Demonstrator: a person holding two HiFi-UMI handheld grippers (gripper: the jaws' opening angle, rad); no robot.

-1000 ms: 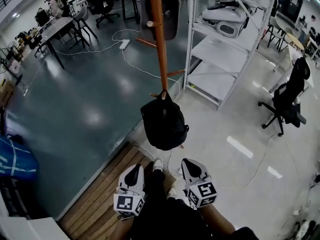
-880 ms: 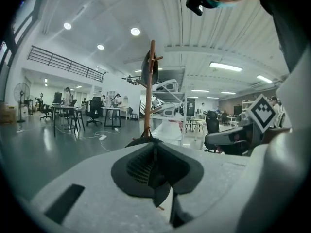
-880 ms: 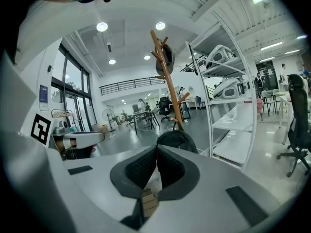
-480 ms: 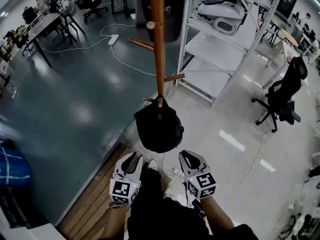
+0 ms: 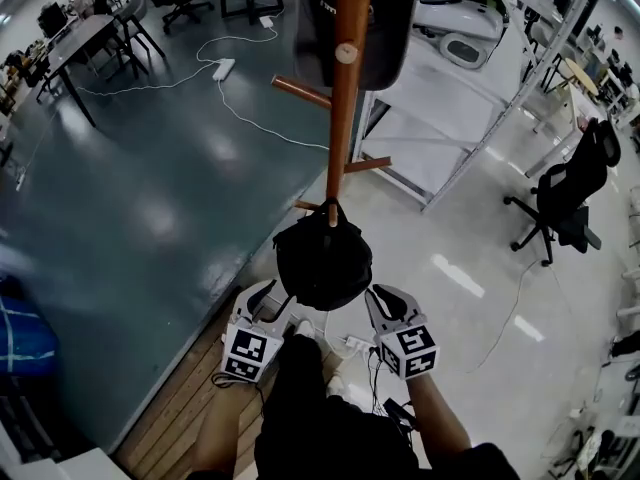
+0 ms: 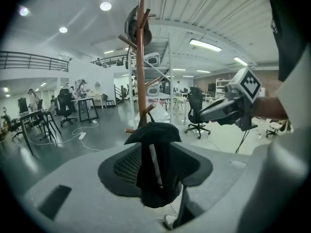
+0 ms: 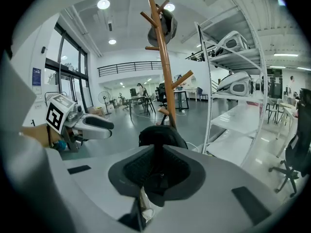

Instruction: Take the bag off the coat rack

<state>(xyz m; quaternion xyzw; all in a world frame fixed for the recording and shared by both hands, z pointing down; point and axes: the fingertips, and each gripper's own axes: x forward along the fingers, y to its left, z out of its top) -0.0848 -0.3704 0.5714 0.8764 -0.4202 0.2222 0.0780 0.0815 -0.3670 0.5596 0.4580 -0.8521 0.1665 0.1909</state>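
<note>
A black bag (image 5: 323,263) hangs by its loop from a low peg of the wooden coat rack (image 5: 340,118). Both grippers are held just below and in front of it, one on each side. My left gripper (image 5: 268,293) is at the bag's lower left; its jaws are opening, and nothing lies between them. Through that gap in the left gripper view, the bag (image 6: 154,135) shows a short way ahead. My right gripper (image 5: 378,293), at the bag's lower right, is shut and empty. In the right gripper view the bag (image 7: 160,136) hangs beyond the jaws, with the rack (image 7: 165,67) behind it.
A dark item (image 5: 350,18) hangs at the top of the rack. Metal shelving (image 5: 450,98) stands right behind the rack, and an office chair (image 5: 575,193) is at the right. Cables and a power strip (image 5: 222,68) lie on the floor. Wooden boards (image 5: 190,388) are underfoot.
The rack and bag have come closer, and both grippers now sit right beside the bag's lower edge. The left gripper's jaws have parted; the right gripper's stay shut.
</note>
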